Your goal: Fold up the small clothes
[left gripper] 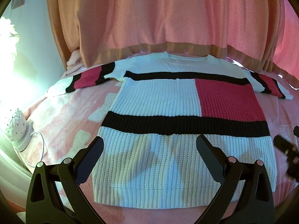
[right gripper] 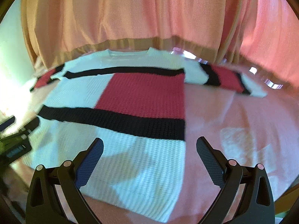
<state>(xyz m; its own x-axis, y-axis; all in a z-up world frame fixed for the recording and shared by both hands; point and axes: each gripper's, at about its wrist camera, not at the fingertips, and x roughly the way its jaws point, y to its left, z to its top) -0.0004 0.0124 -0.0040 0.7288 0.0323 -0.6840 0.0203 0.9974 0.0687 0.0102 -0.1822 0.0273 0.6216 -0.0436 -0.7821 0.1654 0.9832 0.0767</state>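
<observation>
A small knit sweater [left gripper: 164, 102], white with black bands and a red block, lies flat and spread out on a pink bedspread [left gripper: 61, 112], neck away from me, both sleeves out to the sides. It also shows in the right wrist view [right gripper: 119, 108]. My left gripper [left gripper: 149, 143] is open and empty, hovering over the sweater's lower white part near the hem. My right gripper [right gripper: 149, 143] is open and empty, above the sweater's lower right edge. The right gripper shows at the right edge of the left wrist view [left gripper: 286, 147]; the left gripper shows at the left edge of the right wrist view [right gripper: 16, 136].
A pink curtain [left gripper: 158, 15] hangs behind the bed. A white dotted lamp [left gripper: 16, 125] with a white cable stands left of the bed. A bare stretch of bedspread [right gripper: 239, 127] lies right of the sweater.
</observation>
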